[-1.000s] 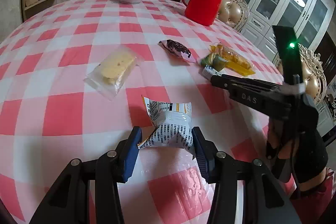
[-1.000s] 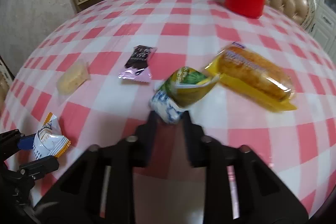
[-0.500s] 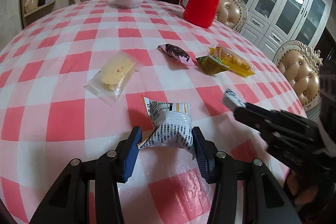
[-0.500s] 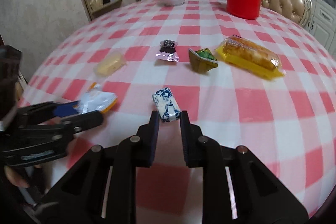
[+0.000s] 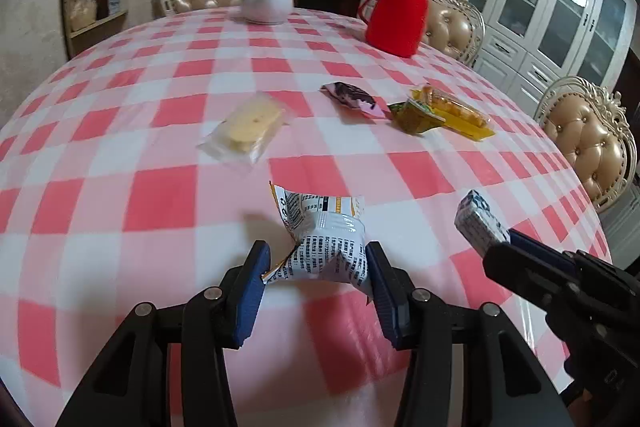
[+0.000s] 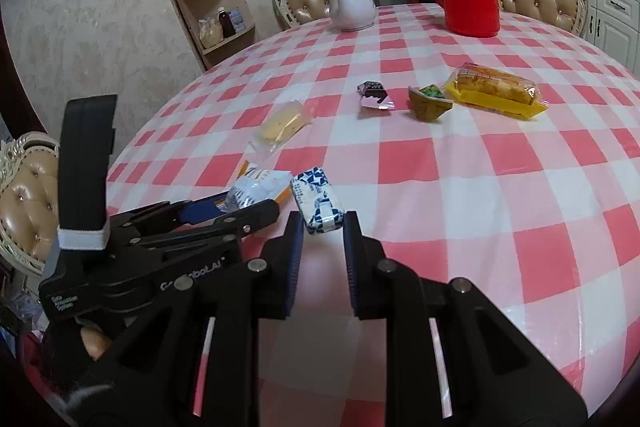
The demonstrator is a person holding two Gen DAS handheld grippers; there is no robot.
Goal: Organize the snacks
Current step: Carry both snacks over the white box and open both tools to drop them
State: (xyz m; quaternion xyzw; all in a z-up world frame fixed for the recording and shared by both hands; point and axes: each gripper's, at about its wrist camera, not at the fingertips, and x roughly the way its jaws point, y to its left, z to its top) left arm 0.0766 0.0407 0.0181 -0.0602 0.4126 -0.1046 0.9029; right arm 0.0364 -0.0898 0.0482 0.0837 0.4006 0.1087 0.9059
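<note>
Pink-and-white checked tablecloth (image 5: 160,195), red flask (image 5: 394,13)

1. We carry two matching black plastic grippers, the left gripper (image 5: 316,277) and the right gripper (image 6: 318,245), each with angular arms.
2. Our fingers (image 5: 252,291) are lined with dark blue ribbed pads.
3. Round silver screws (image 5: 213,293) sit at the pivots of the linkages.
4. In the right wrist view, the side of the left gripper's body bears white lettering, too small to read fully.
5. A black upright block with a white band (image 6: 82,239) around its base stands on that gripper.
</note>
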